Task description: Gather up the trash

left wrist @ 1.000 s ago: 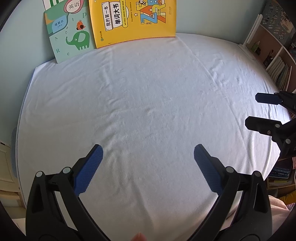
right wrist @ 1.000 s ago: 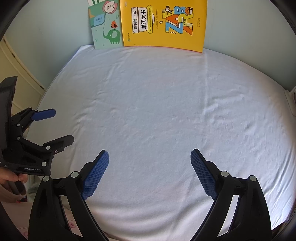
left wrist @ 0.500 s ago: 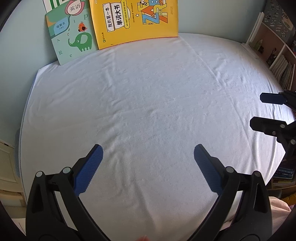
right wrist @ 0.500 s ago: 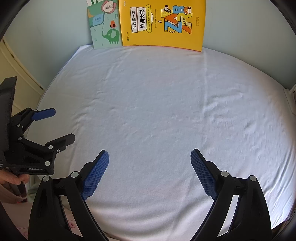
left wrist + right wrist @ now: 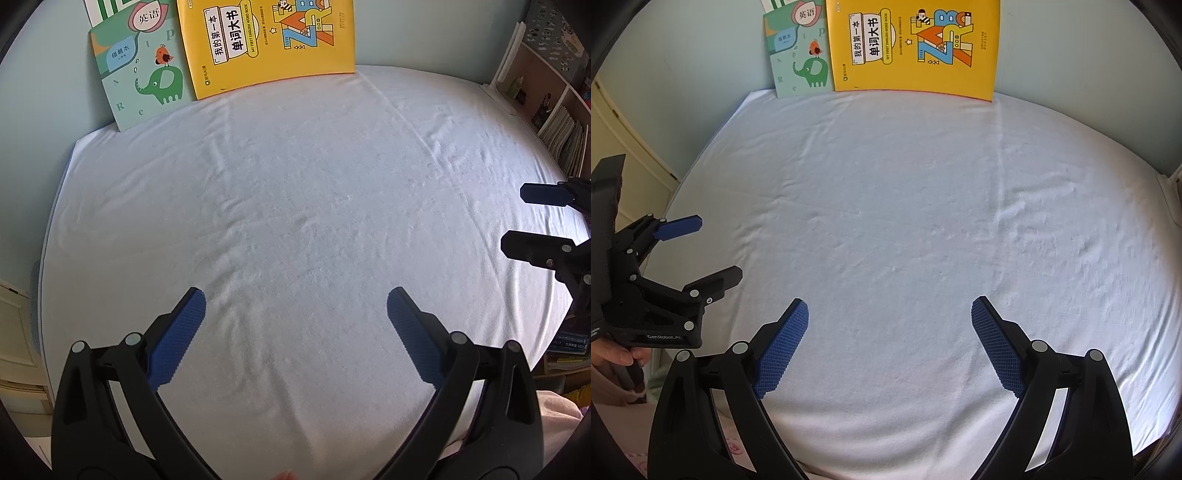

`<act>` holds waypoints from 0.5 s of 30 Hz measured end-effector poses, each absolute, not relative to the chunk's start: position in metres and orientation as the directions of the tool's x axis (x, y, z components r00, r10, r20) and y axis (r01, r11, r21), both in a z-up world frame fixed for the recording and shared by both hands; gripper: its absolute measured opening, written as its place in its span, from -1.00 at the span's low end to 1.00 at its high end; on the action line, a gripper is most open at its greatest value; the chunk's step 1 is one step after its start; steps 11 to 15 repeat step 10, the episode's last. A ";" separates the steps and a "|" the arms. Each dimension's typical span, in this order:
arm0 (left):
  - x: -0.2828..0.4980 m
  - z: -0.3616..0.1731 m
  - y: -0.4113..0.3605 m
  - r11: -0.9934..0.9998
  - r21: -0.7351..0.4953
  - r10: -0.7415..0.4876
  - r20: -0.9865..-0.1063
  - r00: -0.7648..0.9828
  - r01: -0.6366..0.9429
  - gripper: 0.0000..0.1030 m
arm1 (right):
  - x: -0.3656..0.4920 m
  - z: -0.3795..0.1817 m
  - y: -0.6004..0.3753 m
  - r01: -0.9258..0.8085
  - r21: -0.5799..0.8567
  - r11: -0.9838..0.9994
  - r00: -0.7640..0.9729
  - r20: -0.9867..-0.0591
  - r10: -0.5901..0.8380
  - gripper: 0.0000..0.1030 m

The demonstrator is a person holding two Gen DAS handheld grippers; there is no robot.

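Both the left gripper [image 5: 293, 317] and the right gripper [image 5: 890, 325] hover with jaws spread wide and empty above the white cloth [image 5: 314, 221]. No trash is visible in either view, so its direction cannot be determined. Two books, yellow [image 5: 269, 40] and green [image 5: 146, 77], stand at the far edge.

White sheet [image 5: 923, 221], yellow book [image 5: 916, 48] and green book [image 5: 798, 55] leaning on wall, bookshelf [image 5: 554, 103]
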State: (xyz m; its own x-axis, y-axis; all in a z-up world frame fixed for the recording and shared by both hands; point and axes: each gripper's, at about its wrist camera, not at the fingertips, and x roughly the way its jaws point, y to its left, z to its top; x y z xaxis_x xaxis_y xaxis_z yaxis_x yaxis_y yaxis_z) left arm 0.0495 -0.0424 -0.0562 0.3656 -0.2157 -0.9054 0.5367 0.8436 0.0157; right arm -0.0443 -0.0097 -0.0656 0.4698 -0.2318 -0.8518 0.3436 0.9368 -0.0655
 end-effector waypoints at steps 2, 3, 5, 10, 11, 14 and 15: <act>0.049 -0.057 -0.042 0.845 0.022 -0.210 -0.906 0.369 0.535 0.87 | -0.044 -0.065 -0.010 0.343 -0.066 0.937 0.470 -0.852 -0.232 0.73; 0.049 -0.058 -0.042 0.846 0.030 -0.200 -0.908 0.368 0.533 0.87 | -0.044 -0.065 -0.009 0.343 -0.067 0.937 0.470 -0.852 -0.232 0.73; 0.051 -0.060 -0.042 0.855 0.041 -0.174 -0.916 0.361 0.516 0.87 | -0.044 -0.065 -0.009 0.343 -0.063 0.937 0.472 -0.851 -0.230 0.73; 0.053 -0.061 -0.037 0.867 0.020 -0.183 -0.916 0.356 0.497 0.87 | -0.045 -0.065 -0.007 0.347 -0.066 0.935 0.471 -0.850 -0.235 0.73; 0.053 -0.061 -0.037 0.867 0.020 -0.183 -0.916 0.356 0.497 0.87 | -0.045 -0.065 -0.007 0.347 -0.066 0.935 0.471 -0.850 -0.235 0.73; 0.053 -0.061 -0.037 0.867 0.020 -0.183 -0.916 0.356 0.497 0.87 | -0.045 -0.065 -0.007 0.347 -0.066 0.935 0.471 -0.850 -0.235 0.73; 0.053 -0.061 -0.037 0.867 0.020 -0.183 -0.916 0.356 0.497 0.87 | -0.045 -0.065 -0.007 0.347 -0.066 0.935 0.471 -0.850 -0.235 0.73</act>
